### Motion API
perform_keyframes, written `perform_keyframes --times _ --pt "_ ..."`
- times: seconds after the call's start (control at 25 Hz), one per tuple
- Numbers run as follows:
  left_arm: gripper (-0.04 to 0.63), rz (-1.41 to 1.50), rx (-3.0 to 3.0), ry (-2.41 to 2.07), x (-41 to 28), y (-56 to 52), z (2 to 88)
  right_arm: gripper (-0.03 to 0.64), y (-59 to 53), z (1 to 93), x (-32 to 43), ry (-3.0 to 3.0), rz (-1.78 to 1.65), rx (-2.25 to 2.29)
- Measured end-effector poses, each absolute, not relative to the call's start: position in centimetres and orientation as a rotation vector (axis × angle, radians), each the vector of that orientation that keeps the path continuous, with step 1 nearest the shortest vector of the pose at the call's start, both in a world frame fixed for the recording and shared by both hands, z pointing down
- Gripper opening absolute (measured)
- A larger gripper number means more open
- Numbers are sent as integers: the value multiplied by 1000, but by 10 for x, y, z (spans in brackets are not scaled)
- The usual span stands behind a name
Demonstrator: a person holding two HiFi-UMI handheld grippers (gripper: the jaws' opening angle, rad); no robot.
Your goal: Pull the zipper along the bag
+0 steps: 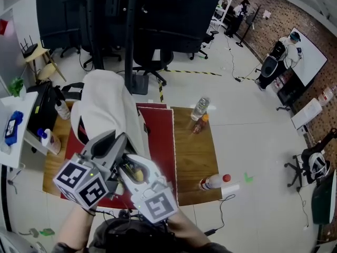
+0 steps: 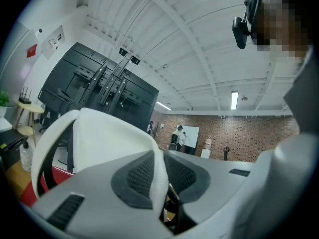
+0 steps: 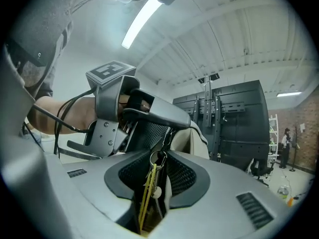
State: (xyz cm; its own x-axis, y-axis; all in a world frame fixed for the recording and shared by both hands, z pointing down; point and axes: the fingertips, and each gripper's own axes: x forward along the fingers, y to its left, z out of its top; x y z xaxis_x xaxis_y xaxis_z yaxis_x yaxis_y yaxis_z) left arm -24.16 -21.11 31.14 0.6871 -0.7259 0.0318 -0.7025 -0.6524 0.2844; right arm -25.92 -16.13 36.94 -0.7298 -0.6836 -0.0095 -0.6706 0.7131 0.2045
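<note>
White bag (image 1: 105, 109) sits partly hidden behind left claw (image 2: 160, 171) and right claw (image 3: 158, 169).

I see cool, even light from ceiling strips (image 3: 142, 19), one flaring in the right gripper view. Fisheye bends the edges, corners go dark, and the near foreground is soft.

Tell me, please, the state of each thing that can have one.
left gripper: shut on white fabric of the bag.
right gripper: shut on the zipper pull.
bag: on the red mat, held by both grippers.
red-capped bottle: lying on its side, cap on.
clear bottle: standing.
</note>
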Motion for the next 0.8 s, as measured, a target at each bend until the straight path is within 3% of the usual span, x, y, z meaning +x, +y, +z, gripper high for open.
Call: perform_keyframes --times 0.36,0.8 --pt "67 -147 2615 -1124 -241 -207 314 129 -156 398 -253 -2852 -173 1145" --pt "67 -126 2617 -1089 -238 -206 317 129 -141 497 -217 -2811 135 1183"
